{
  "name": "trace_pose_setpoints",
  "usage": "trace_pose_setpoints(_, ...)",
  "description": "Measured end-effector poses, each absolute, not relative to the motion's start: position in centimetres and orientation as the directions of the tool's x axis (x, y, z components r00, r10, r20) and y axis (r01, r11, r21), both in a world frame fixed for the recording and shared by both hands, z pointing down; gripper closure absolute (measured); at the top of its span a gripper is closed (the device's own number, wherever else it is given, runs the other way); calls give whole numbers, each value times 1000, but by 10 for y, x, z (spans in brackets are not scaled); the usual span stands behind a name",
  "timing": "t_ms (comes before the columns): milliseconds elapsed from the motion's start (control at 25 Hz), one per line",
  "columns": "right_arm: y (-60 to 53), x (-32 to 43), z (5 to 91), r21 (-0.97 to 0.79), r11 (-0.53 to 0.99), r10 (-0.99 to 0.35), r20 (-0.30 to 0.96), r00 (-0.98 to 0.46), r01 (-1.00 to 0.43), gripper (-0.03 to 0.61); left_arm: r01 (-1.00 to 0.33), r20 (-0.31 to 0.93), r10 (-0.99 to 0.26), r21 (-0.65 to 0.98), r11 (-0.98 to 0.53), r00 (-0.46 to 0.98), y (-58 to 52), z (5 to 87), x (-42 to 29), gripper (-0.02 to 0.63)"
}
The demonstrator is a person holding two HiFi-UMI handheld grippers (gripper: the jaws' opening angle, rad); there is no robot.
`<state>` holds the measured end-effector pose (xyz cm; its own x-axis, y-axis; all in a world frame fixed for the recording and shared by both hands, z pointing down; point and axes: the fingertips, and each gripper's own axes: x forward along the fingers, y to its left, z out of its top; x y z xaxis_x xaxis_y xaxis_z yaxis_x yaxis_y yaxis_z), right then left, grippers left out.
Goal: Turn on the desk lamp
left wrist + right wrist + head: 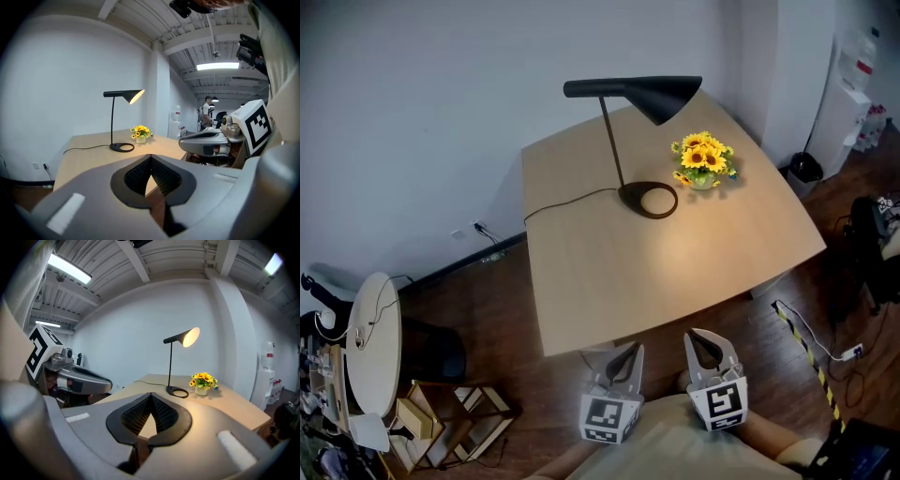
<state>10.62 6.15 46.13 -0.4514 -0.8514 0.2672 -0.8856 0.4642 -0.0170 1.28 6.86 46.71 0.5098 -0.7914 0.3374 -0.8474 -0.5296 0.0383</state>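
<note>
Left gripper (150,157) first: its two grey jaws are pressed tip to tip, with nothing between the ribbed black pads, just a sliver of table showing through the small gap below the tips. Right gripper (151,395), same story: pinched together and empty. Both hang low, close to the person's body, short of the near edge of the pale wooden table (581,281) and well apart from anything on it.

Out at the far side of the table stands the slim black desk lamp (633,92) with its cone shade. Its ring-shaped base (648,200) sits flat on the wood, and a thin black cord (567,199) trails off the left edge toward the wall. Near the base, to its right, is a small pot of yellow sunflowers (703,161).

And look, the inside of the shade glows in both gripper views, and there's a warm pool of light on the wood beneath (so I'd judge the lamp is on already). If a press is wanted all the same, I can't spot the switch from here, so find it first. Then use one gripper only, jaws together as a blunt fingertip. Come in from the cord side, away from the flowers, and give a short firm push without shoving the base sideways.
</note>
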Motion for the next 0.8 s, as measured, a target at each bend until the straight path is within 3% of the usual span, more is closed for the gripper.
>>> trace_pose_setpoints(800,86,61,474,-9,409,-846,370,-383,-912,578,-774,318,-716,110,-624,622,74,476,-20,614)
